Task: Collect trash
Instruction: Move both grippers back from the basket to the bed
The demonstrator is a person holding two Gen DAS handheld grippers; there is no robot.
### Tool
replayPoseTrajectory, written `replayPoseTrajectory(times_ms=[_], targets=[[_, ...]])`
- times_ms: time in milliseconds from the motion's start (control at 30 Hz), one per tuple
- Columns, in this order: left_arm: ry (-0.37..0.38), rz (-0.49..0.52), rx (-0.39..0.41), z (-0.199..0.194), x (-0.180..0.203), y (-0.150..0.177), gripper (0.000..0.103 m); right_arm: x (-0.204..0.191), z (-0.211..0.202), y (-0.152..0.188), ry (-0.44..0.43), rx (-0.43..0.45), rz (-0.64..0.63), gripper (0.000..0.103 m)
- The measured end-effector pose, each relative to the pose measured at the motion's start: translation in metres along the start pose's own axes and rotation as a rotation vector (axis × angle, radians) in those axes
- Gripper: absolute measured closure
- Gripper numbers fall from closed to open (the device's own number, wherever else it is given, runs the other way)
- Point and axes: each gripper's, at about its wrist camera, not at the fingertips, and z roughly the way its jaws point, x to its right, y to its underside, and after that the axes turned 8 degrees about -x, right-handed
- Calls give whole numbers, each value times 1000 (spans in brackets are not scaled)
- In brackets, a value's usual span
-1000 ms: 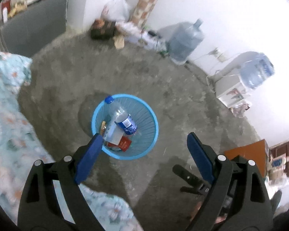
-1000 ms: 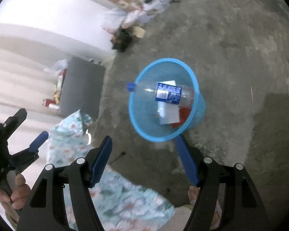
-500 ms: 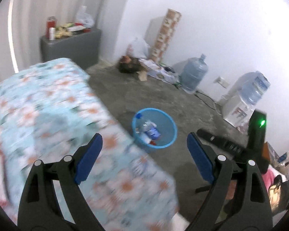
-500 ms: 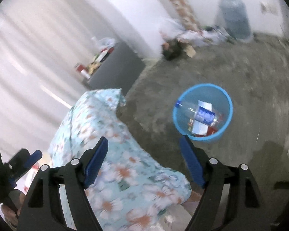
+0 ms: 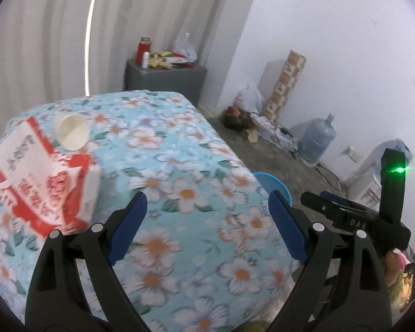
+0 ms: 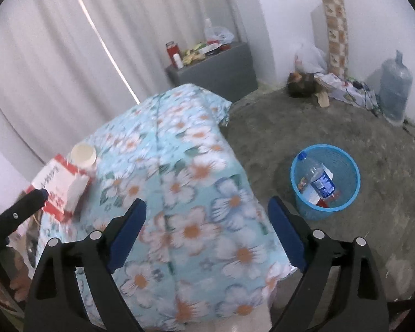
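Note:
A red-and-white carton (image 5: 38, 174) lies on the floral-cloth table (image 5: 179, 166) with a white paper cup (image 5: 70, 131) on its side just behind it. Both show in the right wrist view, the carton (image 6: 59, 186) and the cup (image 6: 83, 155) at the table's left. A blue bin (image 6: 326, 180) on the floor to the right holds a plastic bottle (image 6: 316, 177) and paper scraps; only its rim (image 5: 274, 182) shows in the left wrist view. My left gripper (image 5: 207, 227) is open and empty over the table. My right gripper (image 6: 207, 229) is open and empty over the table's near edge.
A grey cabinet (image 6: 221, 69) with cans and bags stands by the curtain. Large water bottles (image 5: 316, 141), a patterned roll (image 5: 286, 83) and clutter line the far wall. A water dispenser (image 5: 373, 171) stands at right. The floor is bare concrete (image 6: 345, 127).
Both grippers have swung up and away from above the bin toward the table. The carton and cup have come into view. Both grippers stay open.

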Motion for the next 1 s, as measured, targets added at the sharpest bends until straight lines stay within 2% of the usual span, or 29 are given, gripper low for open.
replayPoseTrajectory(times_ms=[167,300,400,467,533,567,700,767,867,1000], targets=[[-47,-22,46,-15,-19,15,18,-30,-5,3,150,-2,-74,9],[-74,-26,76,-27,-34,30,18,-52,-17,6,338,81,-182,7],[-90,-38,89,-36,-43,40,18,-58,-25,2,382,140,-219,7],[-103,-57,108,-44,-54,50,18,-59,-29,0,338,157,-207,7],[-121,-84,121,-51,-66,60,18,-60,-33,-3,224,173,-196,7],[-126,-92,127,-54,-70,63,18,-61,-35,-5,132,182,-199,7],[-160,-126,169,-70,-94,78,18,-76,-30,-11,-20,176,-200,7],[-181,-137,186,-76,-104,81,18,-84,-21,-14,-101,132,-179,7],[-218,-162,209,-82,-121,83,18,-98,3,-21,-272,20,-140,7],[-225,-198,222,-85,-142,82,18,-124,46,-26,-487,-131,-86,7]])
